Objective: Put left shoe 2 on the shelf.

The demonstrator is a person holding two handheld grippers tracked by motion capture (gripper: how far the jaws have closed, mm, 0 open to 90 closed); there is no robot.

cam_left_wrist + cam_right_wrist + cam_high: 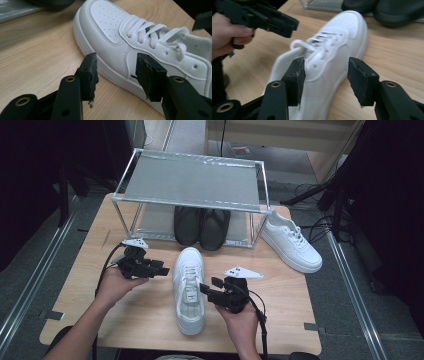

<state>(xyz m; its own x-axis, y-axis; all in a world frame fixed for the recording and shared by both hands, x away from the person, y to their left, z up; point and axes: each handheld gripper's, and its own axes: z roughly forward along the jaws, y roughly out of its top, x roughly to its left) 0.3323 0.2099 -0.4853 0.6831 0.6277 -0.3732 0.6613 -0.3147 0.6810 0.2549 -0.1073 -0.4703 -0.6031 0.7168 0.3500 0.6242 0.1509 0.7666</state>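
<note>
I am holding my left gripper [161, 269] and right gripper [206, 290], jaws apart, flanking the white shoe [189, 287] lying unclamped between them on the worktop [80, 285].

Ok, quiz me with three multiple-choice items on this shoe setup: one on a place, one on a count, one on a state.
1. Where is the pair of black shoes?
A. on the rack's lower shelf
B. on the rack's top shelf
C. on the floor

2. How many white sneakers lie on the table?
A. one
B. two
C. three

3. How do the left tongs stand?
A. clamped on a lace
B. open beside the near white sneaker
C. shut on the rack

Answers: 1 A, they sit under the grey top shelf. 2 B, one in the middle, a second white sneaker right of the rack. 3 B, the jaws are apart.
</note>
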